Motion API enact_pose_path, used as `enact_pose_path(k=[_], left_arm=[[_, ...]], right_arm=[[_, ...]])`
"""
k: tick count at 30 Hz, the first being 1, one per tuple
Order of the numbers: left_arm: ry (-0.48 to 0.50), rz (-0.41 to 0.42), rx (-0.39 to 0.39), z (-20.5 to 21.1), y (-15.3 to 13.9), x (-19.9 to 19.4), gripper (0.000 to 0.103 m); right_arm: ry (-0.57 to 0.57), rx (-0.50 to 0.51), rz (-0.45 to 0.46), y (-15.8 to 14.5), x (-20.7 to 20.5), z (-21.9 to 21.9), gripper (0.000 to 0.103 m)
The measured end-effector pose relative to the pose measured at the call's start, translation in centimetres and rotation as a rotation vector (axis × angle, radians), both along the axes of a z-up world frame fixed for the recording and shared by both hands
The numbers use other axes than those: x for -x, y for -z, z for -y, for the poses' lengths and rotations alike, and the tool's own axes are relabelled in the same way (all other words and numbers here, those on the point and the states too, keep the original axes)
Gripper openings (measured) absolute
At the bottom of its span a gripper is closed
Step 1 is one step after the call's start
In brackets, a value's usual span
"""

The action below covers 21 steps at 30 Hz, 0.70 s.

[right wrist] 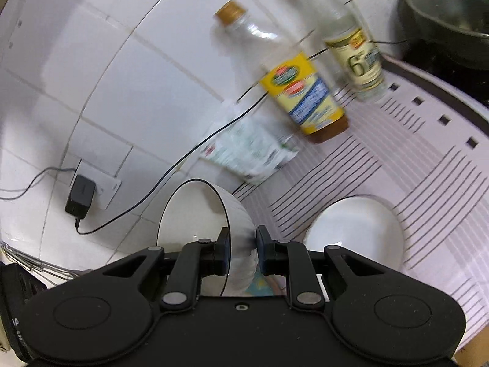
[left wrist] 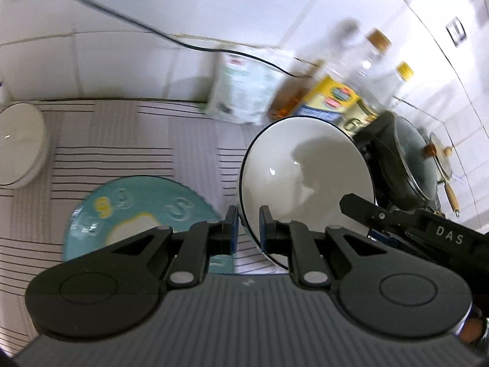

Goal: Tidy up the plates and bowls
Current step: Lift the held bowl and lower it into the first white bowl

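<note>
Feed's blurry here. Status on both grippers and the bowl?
Left gripper and right gripper both shut on white bowl rim, bowl off the mat. Teal plate below. Bottles ahead.

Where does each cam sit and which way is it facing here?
Left wrist: on the left hand-held gripper, angled down at the striped mat, teal plate and clamped white bowl; its own fingers and the right hand-held gripper show.
Right wrist: on the right one, angled down toward the tiled wall, bottles and a second bowl; only its own fingers show.
Shared: the bowl, yellow-label bottle, pot.
</note>
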State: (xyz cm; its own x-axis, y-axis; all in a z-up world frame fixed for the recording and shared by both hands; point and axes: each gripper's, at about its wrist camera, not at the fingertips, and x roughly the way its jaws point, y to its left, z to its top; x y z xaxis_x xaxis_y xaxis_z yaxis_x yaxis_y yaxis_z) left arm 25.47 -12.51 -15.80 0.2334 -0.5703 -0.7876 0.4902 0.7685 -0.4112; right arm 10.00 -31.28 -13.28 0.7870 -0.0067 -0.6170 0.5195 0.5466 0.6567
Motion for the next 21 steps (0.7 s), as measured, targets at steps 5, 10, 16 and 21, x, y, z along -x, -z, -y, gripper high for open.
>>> enact_pose_path(k=[5, 10, 16, 21], left_arm=[[0.044, -0.02, -0.037, 3.9, 0.7, 1.5, 0.012], [0.07, -0.057, -0.102, 7.2, 2.8, 2.1, 0.012], [0.069, -0.096, -0.176, 9.5, 5.0, 2.6, 0.012], [0.045, -0.123, -0.221, 10.1, 5.8, 3.0, 0.012]], right_arm=[[0.017, -0.009, -0.02, 1.2, 2.2, 2.4, 0.022], [0.014, -0.016, -0.06, 3.1, 3.3, 4.5, 0.022], [-0.029, 0.01, -0.11, 4.8, 3.1, 6.0, 0.022], [-0.111, 0.11, -0.209, 5.5, 1.8, 5.6, 0.02]])
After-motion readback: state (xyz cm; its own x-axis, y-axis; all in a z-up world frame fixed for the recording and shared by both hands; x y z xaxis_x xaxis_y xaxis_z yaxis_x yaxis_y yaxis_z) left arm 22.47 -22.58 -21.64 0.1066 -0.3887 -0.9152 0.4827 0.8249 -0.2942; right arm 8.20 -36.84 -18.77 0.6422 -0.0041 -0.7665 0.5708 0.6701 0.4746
